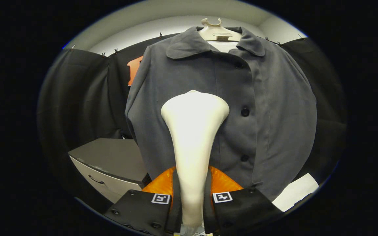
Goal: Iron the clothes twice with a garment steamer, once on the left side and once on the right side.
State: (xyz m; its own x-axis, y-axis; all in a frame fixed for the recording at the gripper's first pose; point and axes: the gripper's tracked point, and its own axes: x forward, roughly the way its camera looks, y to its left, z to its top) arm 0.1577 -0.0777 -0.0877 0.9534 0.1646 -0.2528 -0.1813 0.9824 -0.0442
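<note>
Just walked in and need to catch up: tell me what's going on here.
A person's handheld gripper is shut on the handle of a white garment steamer, both fingers pressing its sides. The steamer's wide head points at the front of a grey button-up jacket hanging on a hanger, on the panel beside the button row. A grey drawer cabinet stands off to the side.

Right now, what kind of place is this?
Likely a staged recording booth, not a home: black cloth wall, grey jacket on a hanger, a drawer cabinet. The gripper clamps the steamer.
</note>
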